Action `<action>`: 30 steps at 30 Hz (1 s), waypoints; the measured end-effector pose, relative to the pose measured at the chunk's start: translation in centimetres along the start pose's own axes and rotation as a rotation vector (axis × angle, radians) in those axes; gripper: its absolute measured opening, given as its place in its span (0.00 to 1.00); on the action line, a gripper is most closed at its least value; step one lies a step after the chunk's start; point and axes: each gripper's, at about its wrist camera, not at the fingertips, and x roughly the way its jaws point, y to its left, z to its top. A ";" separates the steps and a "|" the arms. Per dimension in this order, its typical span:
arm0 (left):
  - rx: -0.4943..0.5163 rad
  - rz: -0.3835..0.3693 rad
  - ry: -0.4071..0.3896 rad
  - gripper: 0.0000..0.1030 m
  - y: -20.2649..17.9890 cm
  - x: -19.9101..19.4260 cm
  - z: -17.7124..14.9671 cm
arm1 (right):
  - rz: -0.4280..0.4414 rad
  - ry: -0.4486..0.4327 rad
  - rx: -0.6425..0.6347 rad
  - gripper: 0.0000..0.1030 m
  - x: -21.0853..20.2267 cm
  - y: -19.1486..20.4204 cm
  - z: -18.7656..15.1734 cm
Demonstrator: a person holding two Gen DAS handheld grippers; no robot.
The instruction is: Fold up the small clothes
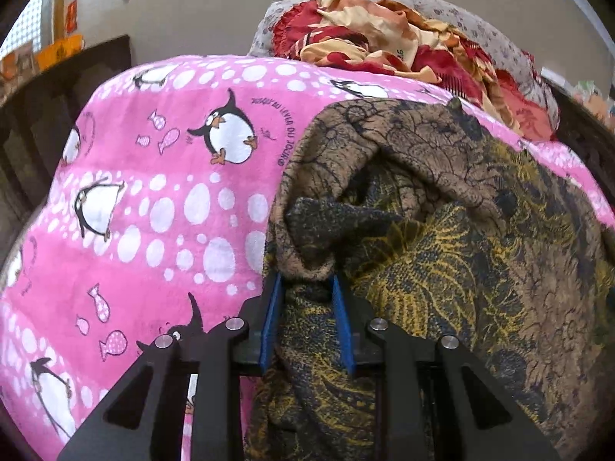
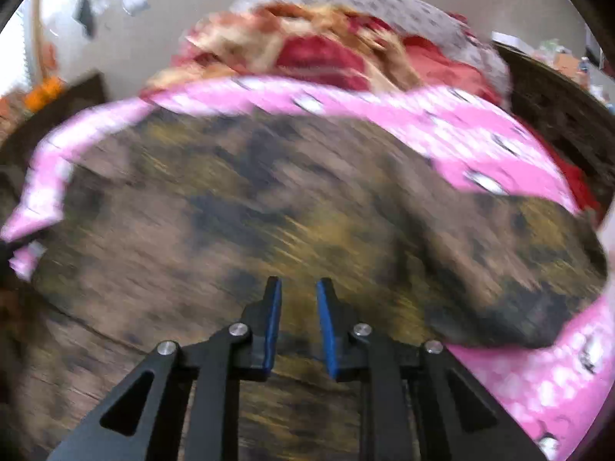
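Note:
A brown cloth with black and yellow flower print (image 1: 442, 230) lies bunched on a pink penguin blanket (image 1: 153, 192). My left gripper (image 1: 307, 278) is shut on a raised fold of that cloth, and the fabric runs down between its blue pads. The right wrist view is blurred. There the same cloth (image 2: 269, 192) spreads wide across the pink blanket (image 2: 499, 142). My right gripper (image 2: 298, 282) hovers over it with a narrow gap between its blue pads, and nothing is pinched between them.
A crumpled red and cream blanket (image 1: 376, 38) sits on a grey patterned pillow (image 1: 480, 27) at the far end of the bed. Dark wooden furniture (image 1: 96, 61) stands to the left, under a beige wall. The pink blanket drops off at the left edge.

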 end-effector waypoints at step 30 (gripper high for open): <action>-0.016 -0.029 0.012 0.06 0.3 0.0 0.3 | -0.106 0.110 -0.016 0.35 -0.1 -2.3 -4.5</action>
